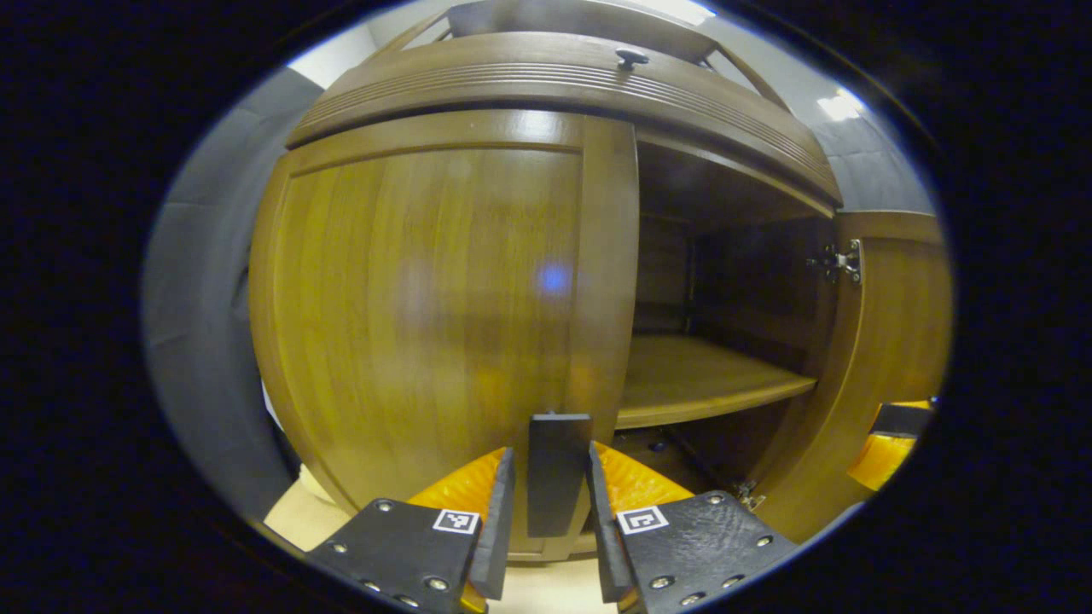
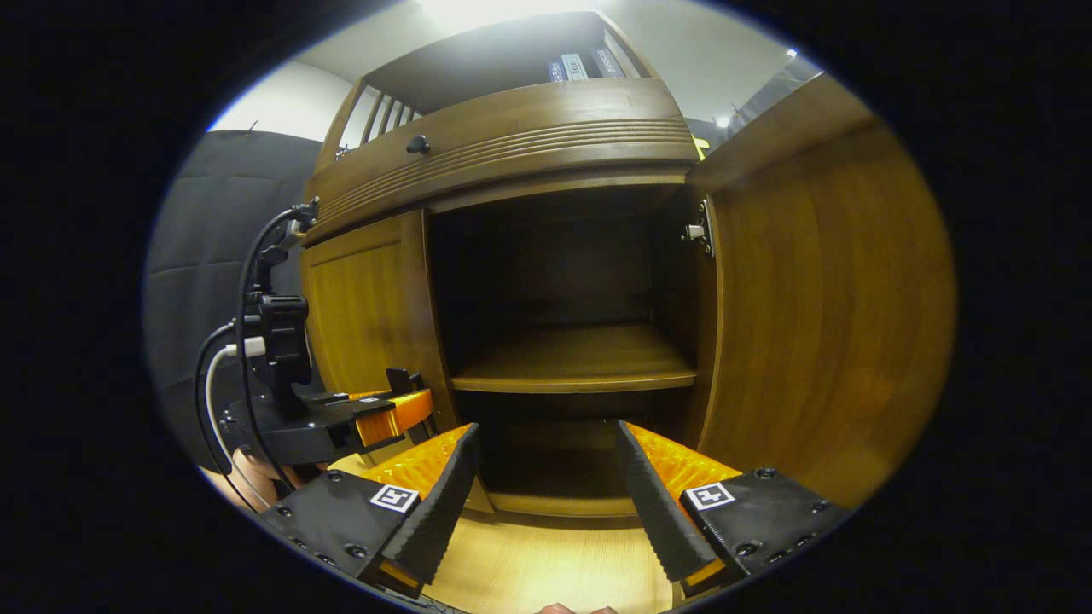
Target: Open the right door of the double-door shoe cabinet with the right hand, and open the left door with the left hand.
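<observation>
In the left gripper view the left gripper (image 1: 550,512) has its two fingers drawn close on either side of a flat black handle (image 1: 556,469) that stands upright at the free edge of the left door (image 1: 426,315); the pads sit just beside the handle, and whether both actually press on it cannot be told. The left door lies closed against the front of the shoe cabinet (image 1: 563,81), its panel spreading to the left of the handle. To the right of it the cabinet's inside is dark, with a wooden shelf (image 1: 699,379) crossing it and a metal hinge (image 1: 840,260) at the far side, where the right door (image 1: 896,341) is swung outward. An orange and black piece of the other gripper shows at the lower right edge of that door.

In the right gripper view the right gripper (image 2: 546,503) is spread wide with nothing between its fingers, above the pale wooden floor (image 2: 546,563). The right door stands open at the right, edge-on to the opening. At the left, the left gripper sits at the lower edge of the closed left door, cables looping from its body. A drawer with a small dark knob (image 2: 418,144) runs across the cabinet above both doors
</observation>
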Available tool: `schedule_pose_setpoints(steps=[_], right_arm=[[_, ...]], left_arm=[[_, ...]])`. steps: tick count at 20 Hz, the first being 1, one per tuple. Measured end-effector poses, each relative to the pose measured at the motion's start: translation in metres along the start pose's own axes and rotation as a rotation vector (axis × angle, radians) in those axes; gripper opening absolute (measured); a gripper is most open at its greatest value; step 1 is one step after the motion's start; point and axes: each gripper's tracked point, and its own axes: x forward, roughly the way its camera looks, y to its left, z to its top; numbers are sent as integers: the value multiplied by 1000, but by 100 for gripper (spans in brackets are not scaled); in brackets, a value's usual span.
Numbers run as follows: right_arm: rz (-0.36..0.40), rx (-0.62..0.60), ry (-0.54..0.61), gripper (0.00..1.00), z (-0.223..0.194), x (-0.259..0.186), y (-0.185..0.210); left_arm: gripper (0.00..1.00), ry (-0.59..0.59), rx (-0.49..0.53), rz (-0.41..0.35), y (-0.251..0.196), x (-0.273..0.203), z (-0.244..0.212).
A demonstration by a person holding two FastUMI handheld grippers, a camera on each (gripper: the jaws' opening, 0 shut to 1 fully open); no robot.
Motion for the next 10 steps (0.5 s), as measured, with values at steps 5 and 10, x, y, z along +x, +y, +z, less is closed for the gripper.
schedule_pose_setpoints(steps=[5, 10], right_arm=[[3, -27, -5, 93, 1, 8, -5], [25, -28, 7, 93, -7, 14, -2]], left_arm=[[26, -19, 49, 41, 9, 3, 0], [13, -13, 42, 48, 6, 6, 0]])
